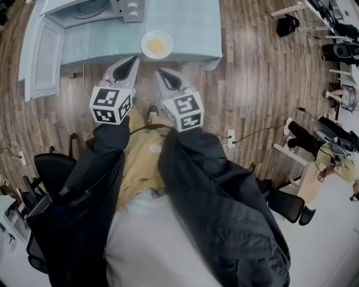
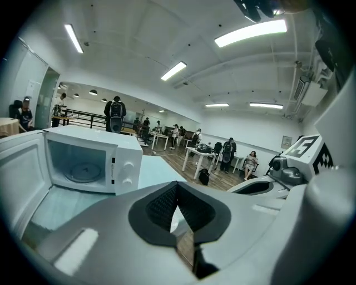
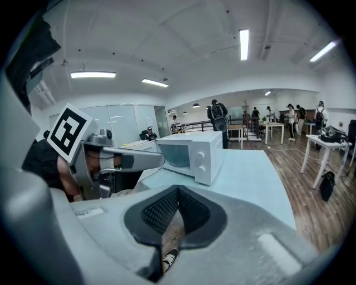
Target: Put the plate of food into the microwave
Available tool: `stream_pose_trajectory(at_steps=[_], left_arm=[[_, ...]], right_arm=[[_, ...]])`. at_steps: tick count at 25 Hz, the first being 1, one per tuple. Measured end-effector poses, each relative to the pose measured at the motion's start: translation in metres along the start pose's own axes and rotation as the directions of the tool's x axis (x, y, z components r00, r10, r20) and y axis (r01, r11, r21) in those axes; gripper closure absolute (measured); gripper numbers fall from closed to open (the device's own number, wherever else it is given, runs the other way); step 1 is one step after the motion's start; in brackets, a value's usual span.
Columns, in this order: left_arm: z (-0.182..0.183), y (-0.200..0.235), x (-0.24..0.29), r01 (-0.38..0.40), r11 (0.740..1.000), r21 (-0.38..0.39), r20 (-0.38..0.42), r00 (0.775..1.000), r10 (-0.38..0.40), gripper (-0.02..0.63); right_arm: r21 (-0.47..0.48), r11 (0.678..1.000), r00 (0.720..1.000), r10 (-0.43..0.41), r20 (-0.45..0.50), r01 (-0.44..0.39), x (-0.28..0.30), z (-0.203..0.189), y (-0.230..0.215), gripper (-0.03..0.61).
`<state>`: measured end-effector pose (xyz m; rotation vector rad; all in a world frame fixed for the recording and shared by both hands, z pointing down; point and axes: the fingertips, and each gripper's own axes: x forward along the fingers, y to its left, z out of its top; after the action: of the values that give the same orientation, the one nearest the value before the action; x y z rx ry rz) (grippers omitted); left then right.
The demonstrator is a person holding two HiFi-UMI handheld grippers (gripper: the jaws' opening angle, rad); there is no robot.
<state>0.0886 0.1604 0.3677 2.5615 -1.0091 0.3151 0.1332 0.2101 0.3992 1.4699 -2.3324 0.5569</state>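
A white plate of yellow food (image 1: 156, 44) sits at the near edge of the table with the light blue cloth (image 1: 196, 22). The white microwave (image 1: 92, 10) stands at the table's back left with its door (image 1: 40, 59) swung wide open; its empty cavity and turntable show in the left gripper view (image 2: 83, 167). My left gripper (image 1: 133, 59) and right gripper (image 1: 159, 73) are side by side over the wooden floor, just short of the table edge below the plate. Both are shut with nothing between their jaws. The gripper views do not clearly show the plate.
Black office chairs (image 1: 53, 168) stand at my left and at my right (image 1: 289, 204). A cable and power strip (image 1: 230, 136) lie on the floor to the right. Desks and several people (image 2: 228, 153) fill the room beyond the table.
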Motion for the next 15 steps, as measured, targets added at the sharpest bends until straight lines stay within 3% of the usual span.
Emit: stream_pose_trajectory(at_steps=[6,15], left_arm=[[0.02,0.051,0.011,0.024,1.0,0.003,-0.028,0.999,-0.024,0.617],[0.003,0.133,0.024,0.05,0.997,-0.06,-0.132,0.99,-0.058,0.617]], right_arm=[[0.034,0.999,1.0,-0.008,-0.026,0.009,0.051,0.024,0.0,0.581],[0.101,0.995,0.986,-0.003,-0.168,0.02,0.132,0.001,0.01,0.58]])
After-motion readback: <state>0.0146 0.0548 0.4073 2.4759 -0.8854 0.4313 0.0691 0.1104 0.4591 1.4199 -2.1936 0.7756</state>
